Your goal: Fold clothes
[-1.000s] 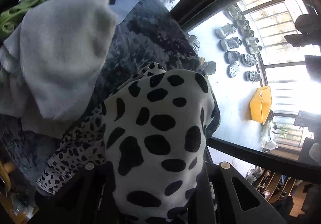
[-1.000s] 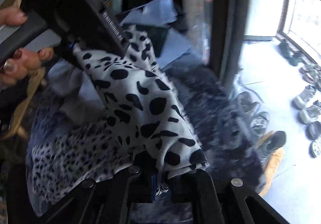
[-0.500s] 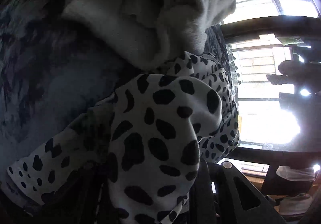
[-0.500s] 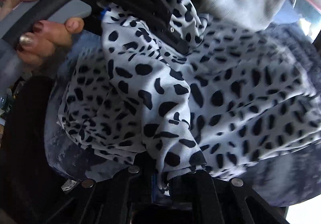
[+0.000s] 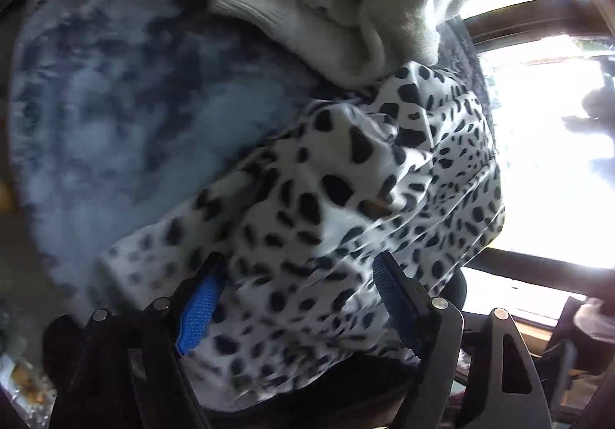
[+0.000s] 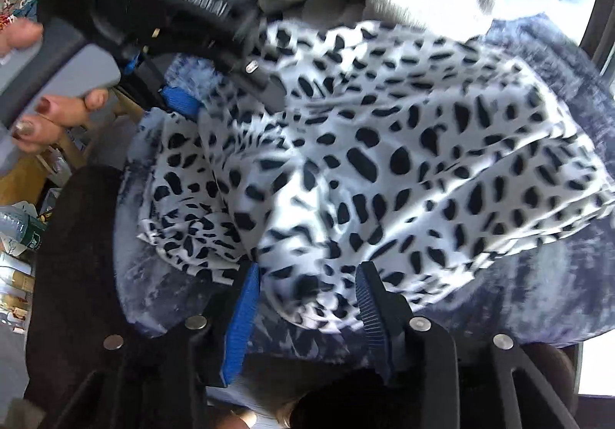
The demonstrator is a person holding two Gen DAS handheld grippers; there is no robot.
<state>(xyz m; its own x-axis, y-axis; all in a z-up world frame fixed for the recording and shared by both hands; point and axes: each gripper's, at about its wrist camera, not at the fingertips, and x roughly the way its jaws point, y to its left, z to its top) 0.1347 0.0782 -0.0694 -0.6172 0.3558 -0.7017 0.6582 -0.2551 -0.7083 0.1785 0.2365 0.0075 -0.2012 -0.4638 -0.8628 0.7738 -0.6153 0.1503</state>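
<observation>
While jaws open: both grippers over the spotted garment (image 5: 346, 198), which lies bunched on the blue-grey mottled cover (image 5: 115, 102).
L gripper (image 5: 296, 275): jaws opening, wide; cloth betw. pads, not pinched.
R gripper (image 6: 307, 275): jaws opening, approx. half; cloth edge betw. pads, loose.
Nearby: white towels (image 5: 326, 6) touching garment's far edge.
Room: bright window behind.

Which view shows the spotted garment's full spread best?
The right wrist view: the spotted garment lies nearly whole across the blue-grey blanket, edges visible. The left wrist view shows only a bunched part up close, running under the cream clothes.
</observation>
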